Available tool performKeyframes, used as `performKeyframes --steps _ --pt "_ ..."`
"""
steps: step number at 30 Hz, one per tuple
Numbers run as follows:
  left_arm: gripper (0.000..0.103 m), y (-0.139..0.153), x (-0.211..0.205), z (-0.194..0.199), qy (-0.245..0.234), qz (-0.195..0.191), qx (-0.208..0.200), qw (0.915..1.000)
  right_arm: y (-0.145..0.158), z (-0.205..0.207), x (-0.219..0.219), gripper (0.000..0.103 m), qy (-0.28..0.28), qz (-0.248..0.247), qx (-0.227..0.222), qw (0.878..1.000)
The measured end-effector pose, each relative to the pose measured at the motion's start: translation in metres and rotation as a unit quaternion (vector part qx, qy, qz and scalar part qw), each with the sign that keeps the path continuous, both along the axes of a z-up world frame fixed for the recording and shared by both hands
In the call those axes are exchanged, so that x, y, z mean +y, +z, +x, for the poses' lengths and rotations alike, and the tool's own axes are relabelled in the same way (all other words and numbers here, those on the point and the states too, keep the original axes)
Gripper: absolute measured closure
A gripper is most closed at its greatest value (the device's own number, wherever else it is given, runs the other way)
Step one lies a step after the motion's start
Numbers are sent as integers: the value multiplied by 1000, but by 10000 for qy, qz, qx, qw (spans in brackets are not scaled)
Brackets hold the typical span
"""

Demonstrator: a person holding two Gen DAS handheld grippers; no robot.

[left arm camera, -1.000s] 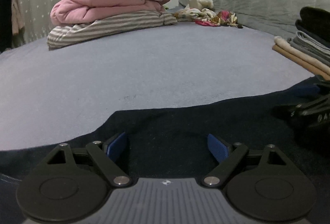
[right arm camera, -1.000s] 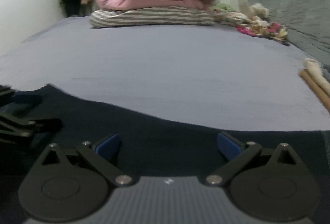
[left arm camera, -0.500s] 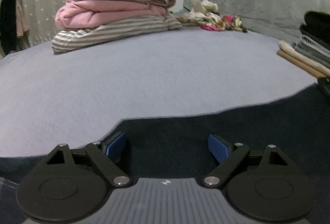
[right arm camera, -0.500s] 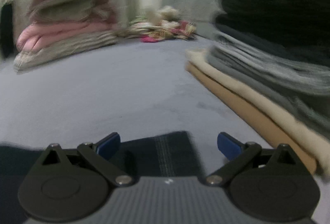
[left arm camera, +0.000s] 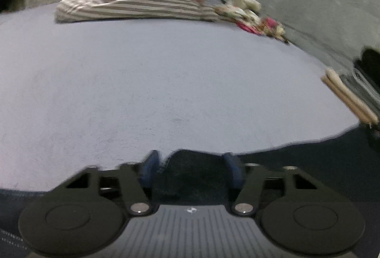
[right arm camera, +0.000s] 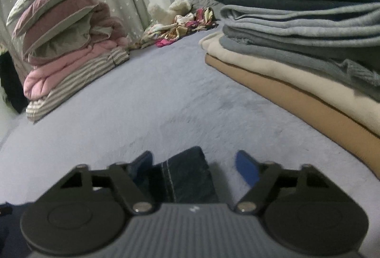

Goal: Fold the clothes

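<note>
Dark garment: navy, denim-like cloth lying flat along the near edge of the bed; in the right wrist view one narrow corner with a pale stitched seam sticks forward.
Left gripper: pitched down toward the cloth, jaws closing; a raised fold of the garment's edge stands between the blue pads, and the blur hides whether they press on it yet.
Right gripper: also tilted down and rolled a little, jaws closing around the seamed corner; the left pad is against the cloth, the right pad is apart from it over bare sheet.
Bed sheet: pale blue-grey, matte, slightly napped; a broad bare stretch runs from the garment's edge to the far stacks.
Folded stack: close on the right gripper's right side; tan at the bottom, then cream, grey knits, black on top, with soft rounded folds.
Bedding pile: far left; a striped layer at the base, a pink quilt, then mauve and olive cushions leaning.
Floral cloth: crumpled, at the far end beside a pale plush toy.
Grey quilt: textured, rising behind the bed.
</note>
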State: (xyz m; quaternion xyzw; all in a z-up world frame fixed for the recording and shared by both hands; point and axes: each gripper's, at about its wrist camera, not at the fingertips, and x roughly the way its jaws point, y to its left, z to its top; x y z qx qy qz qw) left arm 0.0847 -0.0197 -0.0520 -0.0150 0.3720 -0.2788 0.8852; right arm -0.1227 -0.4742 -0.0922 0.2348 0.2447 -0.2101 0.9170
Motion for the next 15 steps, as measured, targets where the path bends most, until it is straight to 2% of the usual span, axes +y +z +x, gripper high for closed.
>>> performKeyframes --steps 1,3,7,8,9,12,15 --pt "77 0 4 2 132 -113 54 9998 -1 -1 -1 49 2 34 -43 10000" --pt "81 -2 9 0 279 -284 61 9992 0 1 6 69 66 -142 -25 9999" --pt "84 -2 3 -11 331 -82 -312 9989 5 4 22 71 46 -593 30 9982" --pt "84 -2 2 -12 355 -58 -366 9987 6 4 23 79 15 -622 19 9981" --pt "84 -2 2 -13 389 -63 -399 9984 8 2 22 85 -68 -626 -12 9980" --pt "85 -2 4 -16 489 -133 -449 9977 8 -2 15 88 -96 -416 -151 9990" --pt "85 0 5 -18 583 -182 -522 9968 10 -3 16 90 -81 -449 -220 9987"
